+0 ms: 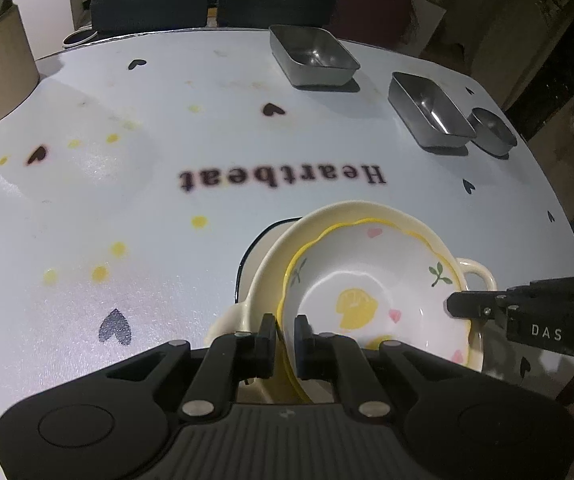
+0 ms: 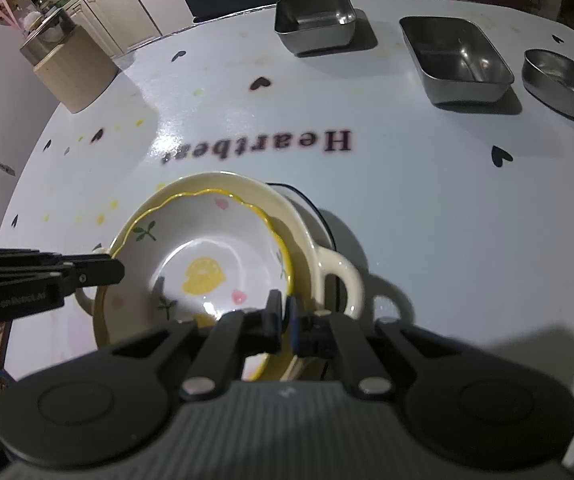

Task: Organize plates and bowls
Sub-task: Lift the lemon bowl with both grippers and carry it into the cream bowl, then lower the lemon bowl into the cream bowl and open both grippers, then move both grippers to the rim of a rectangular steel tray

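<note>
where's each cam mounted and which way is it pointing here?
Left wrist: on the left gripper, looking forward along its fingers over the floral bowl toward the far steel trays; own fingers pinch the bowl's rim, right gripper enters from the right.
Right wrist: on the right gripper at the bowl's opposite rim, facing the same trays; left gripper enters from the left.
Shared: bowl, cream dish, trays, table, both grippers.

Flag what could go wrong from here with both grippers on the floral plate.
1. The left gripper and right gripper each pinch only the thin rim of the floral plate; uneven lifting could let it slip.
2. The plate sits tilted inside the cream bowl, so lifting may drag or knock that bowl.
</note>
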